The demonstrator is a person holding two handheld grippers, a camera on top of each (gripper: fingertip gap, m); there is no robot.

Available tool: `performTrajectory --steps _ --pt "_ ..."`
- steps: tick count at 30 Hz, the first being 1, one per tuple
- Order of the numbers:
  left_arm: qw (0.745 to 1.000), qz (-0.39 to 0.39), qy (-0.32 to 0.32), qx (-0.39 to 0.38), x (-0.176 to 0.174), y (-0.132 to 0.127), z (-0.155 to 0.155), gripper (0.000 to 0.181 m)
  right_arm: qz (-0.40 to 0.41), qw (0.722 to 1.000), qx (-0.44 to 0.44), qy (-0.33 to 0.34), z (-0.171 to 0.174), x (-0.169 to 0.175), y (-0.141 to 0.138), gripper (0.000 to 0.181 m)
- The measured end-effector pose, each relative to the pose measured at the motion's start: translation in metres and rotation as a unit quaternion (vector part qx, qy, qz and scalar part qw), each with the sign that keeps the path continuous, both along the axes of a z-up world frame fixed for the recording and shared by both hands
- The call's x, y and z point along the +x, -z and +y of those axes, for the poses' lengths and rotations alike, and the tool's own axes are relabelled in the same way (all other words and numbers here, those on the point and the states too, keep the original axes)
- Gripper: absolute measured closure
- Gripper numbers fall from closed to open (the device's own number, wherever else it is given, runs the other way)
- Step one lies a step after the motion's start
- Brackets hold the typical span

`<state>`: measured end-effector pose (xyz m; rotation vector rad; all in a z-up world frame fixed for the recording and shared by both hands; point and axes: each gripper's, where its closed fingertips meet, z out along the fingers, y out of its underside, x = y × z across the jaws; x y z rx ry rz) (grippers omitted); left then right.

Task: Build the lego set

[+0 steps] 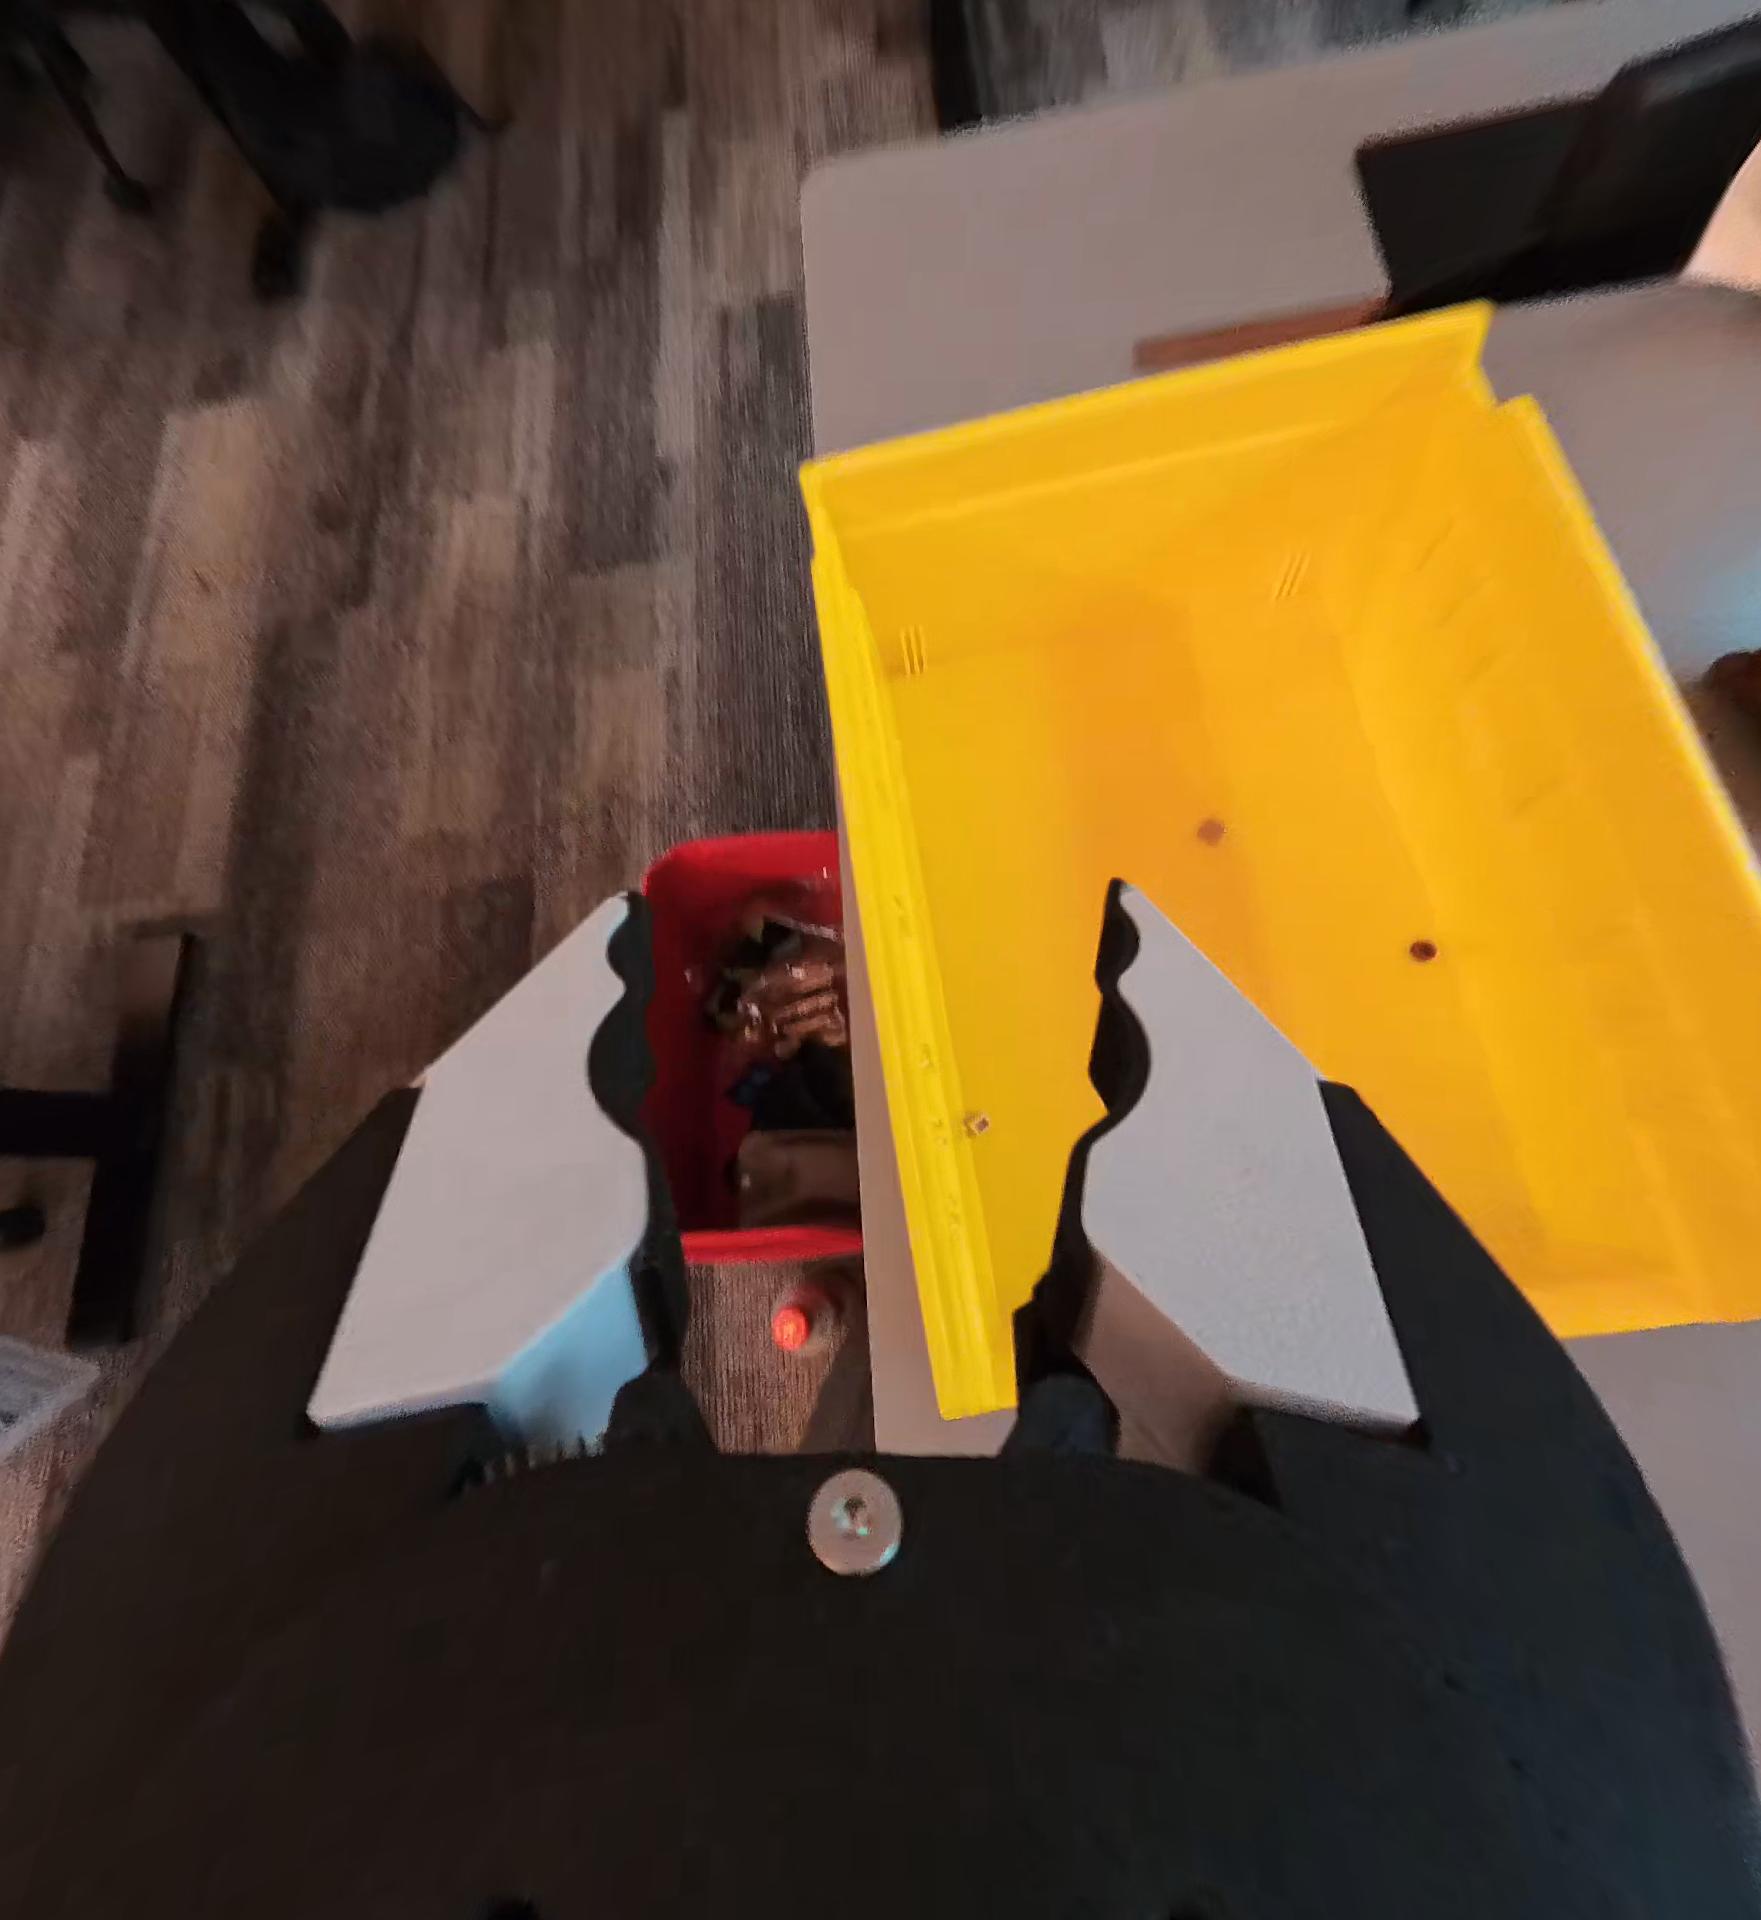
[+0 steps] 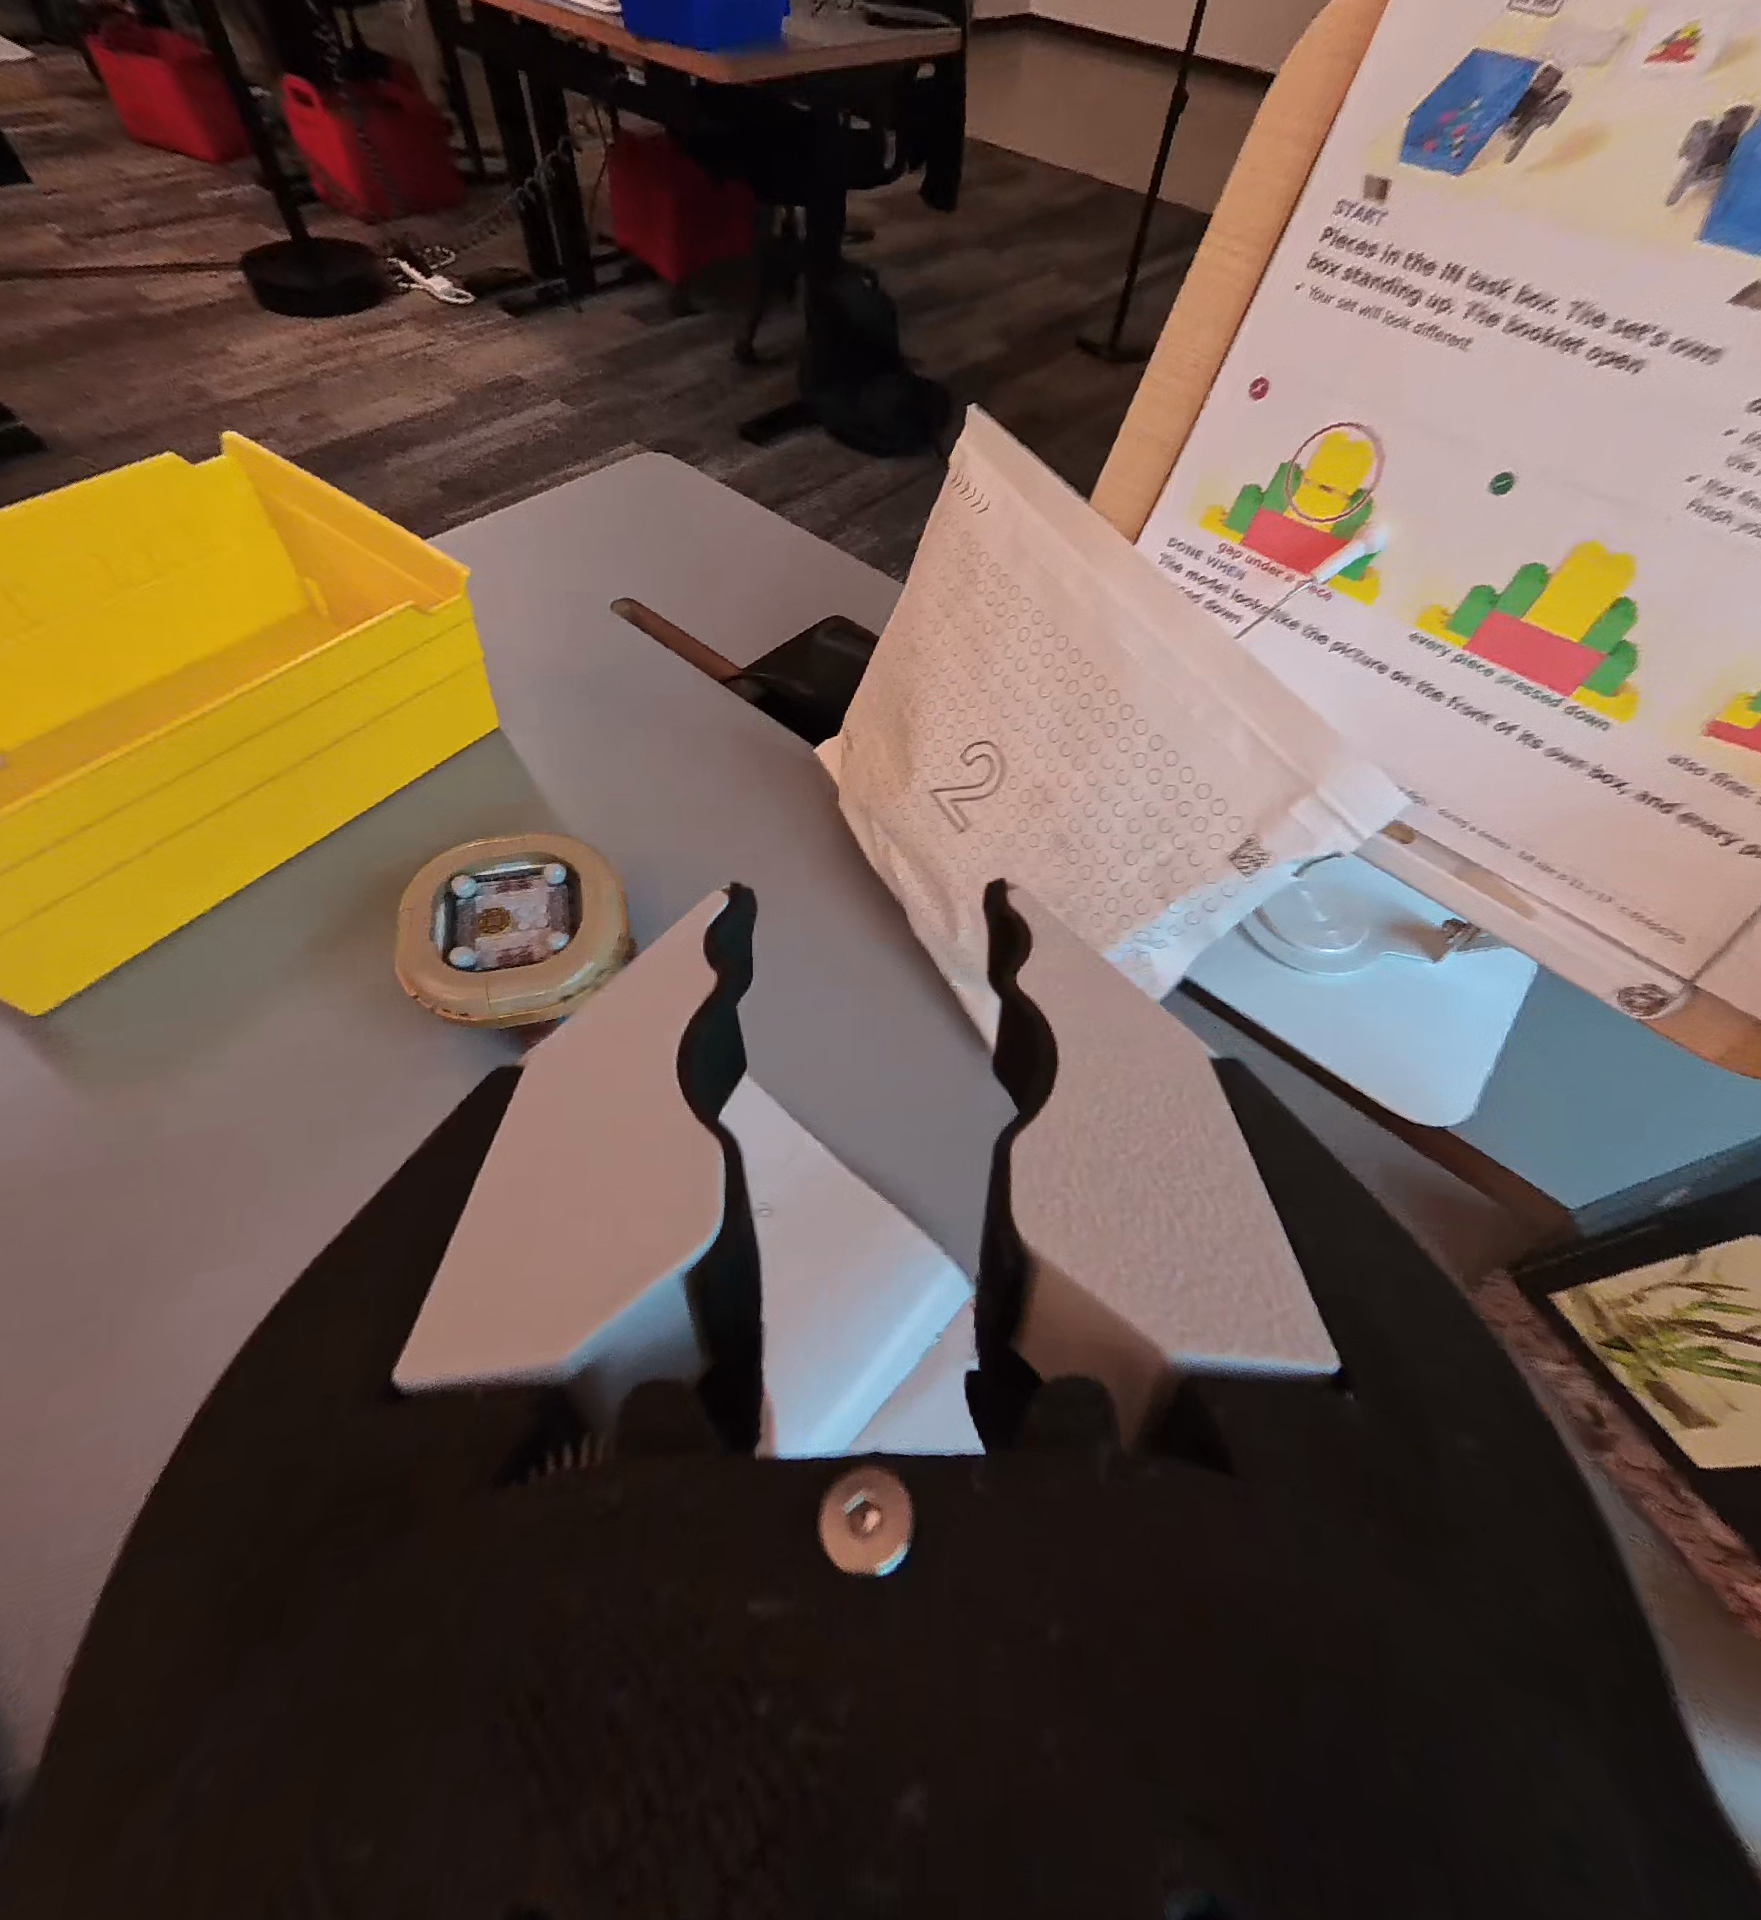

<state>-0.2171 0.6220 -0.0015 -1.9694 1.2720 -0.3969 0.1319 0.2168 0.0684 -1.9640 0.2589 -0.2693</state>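
Observation:
A yellow bin (image 1: 1323,831) lies on the grey table (image 1: 1011,312); a few tiny loose pieces (image 1: 1210,829) dot its floor. My left gripper (image 1: 871,899) is open and empty, held above the bin's left wall at the table edge. In the right wrist view the yellow bin (image 2: 159,675) is at the left. A round tan lego build (image 2: 512,928) sits on the table beside it. A white paper parts bag (image 2: 1063,769) leans against an instruction board (image 2: 1530,468). My right gripper (image 2: 865,894) is open and empty, just short of the bag.
A red bin (image 1: 741,1039) of dark parts stands on the floor below the table edge. A black box (image 1: 1582,177) sits at the table's far end. A white stand base (image 2: 1364,997) and a picture booklet (image 2: 1707,1351) lie at right. Red bins (image 2: 367,135) and desks stand beyond. The round tan lego build (image 2: 512,928) lies around 25 centimetres away from my right fingertips.

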Motion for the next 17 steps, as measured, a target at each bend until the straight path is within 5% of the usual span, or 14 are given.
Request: performTrajectory --steps 3,8,13,15,17 --pt "0.997 0.05 0.0 -0.059 0.001 0.029 0.01 0.101 0.088 0.995 0.007 -0.045 0.025 -0.035 0.009 0.131" --pt "0.99 0.056 -0.01 -0.133 0.006 0.043 0.023 0.11 0.3 0.929 0.04 -0.213 0.134 -0.181 0.019 0.122" --pt "0.978 0.067 -0.003 -0.196 0.013 0.065 0.02 0.118 0.333 0.919 -0.124 -0.169 0.237 -0.217 0.095 0.106" --pt "0.973 0.081 -0.01 -0.215 0.01 0.078 0.02 0.143 0.345 0.912 -0.168 -0.143 0.257 -0.221 0.119 0.105" --pt "0.965 0.096 0.001 -0.242 0.006 0.089 0.013 0.149 0.35 0.908 -0.19 -0.129 0.271 -0.226 0.133 0.102"
